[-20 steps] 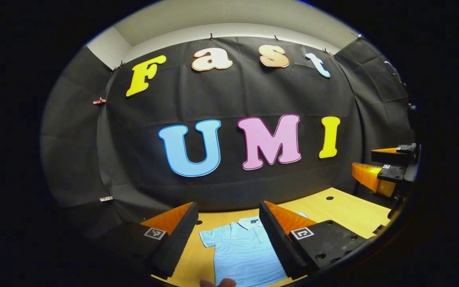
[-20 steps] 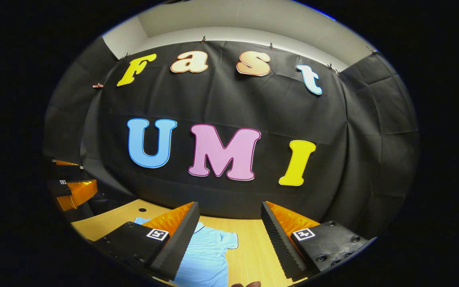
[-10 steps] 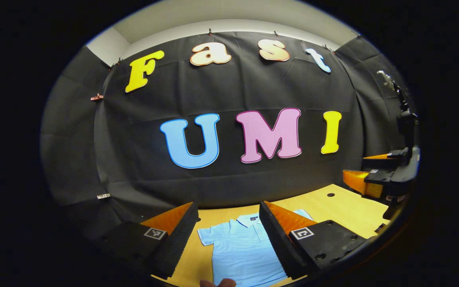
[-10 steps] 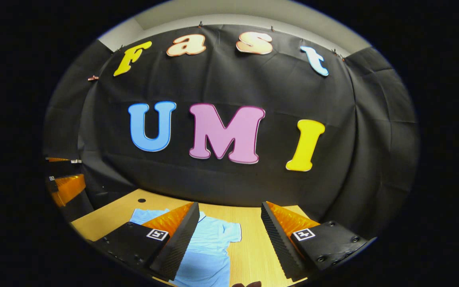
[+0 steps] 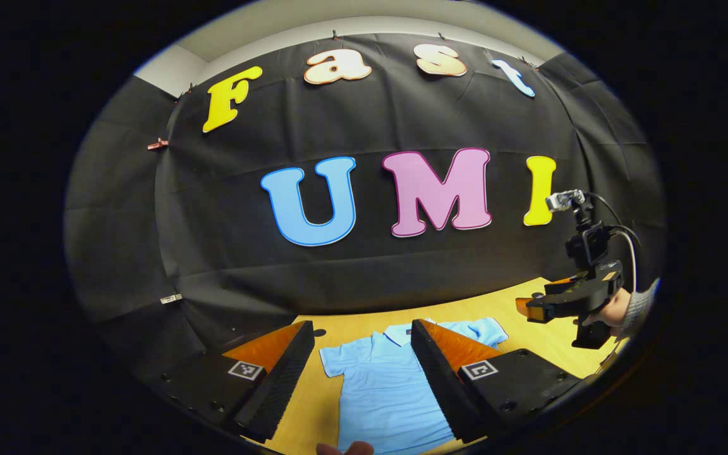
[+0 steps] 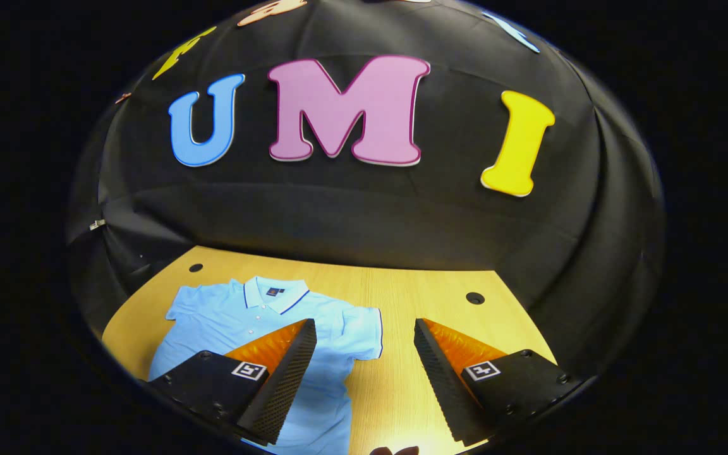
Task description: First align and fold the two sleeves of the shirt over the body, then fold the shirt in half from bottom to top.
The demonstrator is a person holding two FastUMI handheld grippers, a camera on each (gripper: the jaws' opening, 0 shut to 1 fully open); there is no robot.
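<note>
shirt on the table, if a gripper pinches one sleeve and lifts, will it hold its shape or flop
Likely flops: the shirt lies flat as thin cloth on the table, so the sleeve should drape from a pinch. Probably light. Pushed, it would likely bunch rather than slide whole.

No writing reads clearly here. The shirt (image 6: pixel 256 328) carries a small dark collar tag, too tiny to make out, and each gripper finger wears a square black-and-white coded marker (image 6: pixel 249 370), a pattern with no letters or numbers.

Left gripper (image 5: pixel 361 366) and right gripper (image 6: pixel 364 366) hover, jaws apart.
</note>
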